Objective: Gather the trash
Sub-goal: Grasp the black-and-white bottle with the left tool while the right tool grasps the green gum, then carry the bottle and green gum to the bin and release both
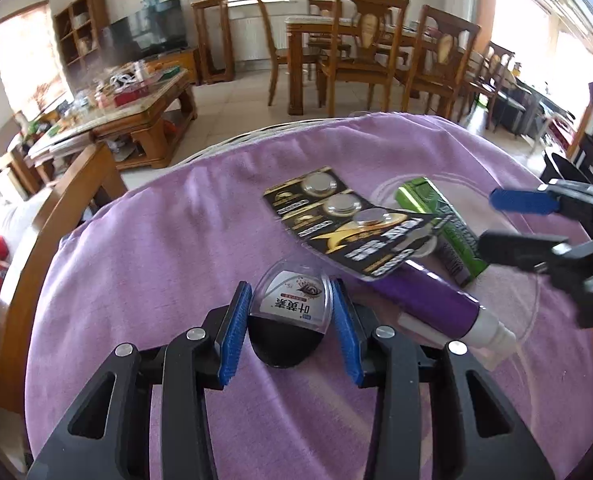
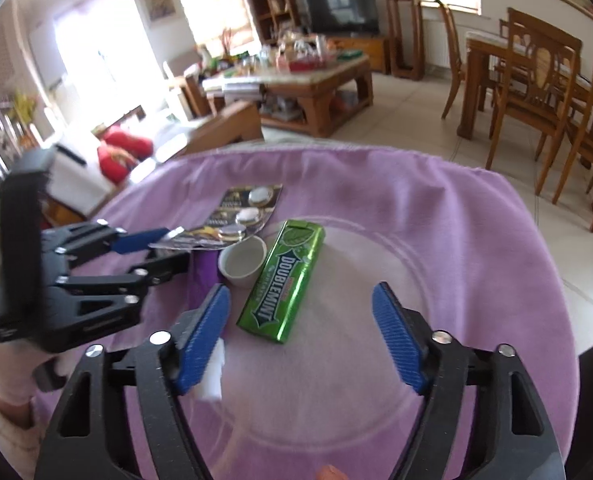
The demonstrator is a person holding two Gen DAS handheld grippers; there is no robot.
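On a purple cloth [image 1: 156, 248] lies a clear plate [image 2: 376, 364] with trash on it. My left gripper [image 1: 290, 320] is shut on a small oval container [image 1: 292, 300] with a clear lid and black base, its blue pads against both sides. Beyond it lie a black-and-gold button battery card [image 1: 336, 216], a purple tube [image 1: 428, 300] with a white cap, and a green Doublemint gum pack [image 1: 448, 220]. My right gripper [image 2: 300, 320] stands open just above the near end of the gum pack [image 2: 284, 280], touching nothing. A small white cup [image 2: 242, 260] sits beside the pack.
The left gripper [image 2: 168, 248] reaches in from the left in the right wrist view, held by a hand in a cream sleeve [image 2: 0, 380]. A cluttered wooden coffee table [image 1: 136, 96] and dining chairs [image 1: 364, 48] stand beyond. A dark container [image 1: 556, 164] shows at the right edge.
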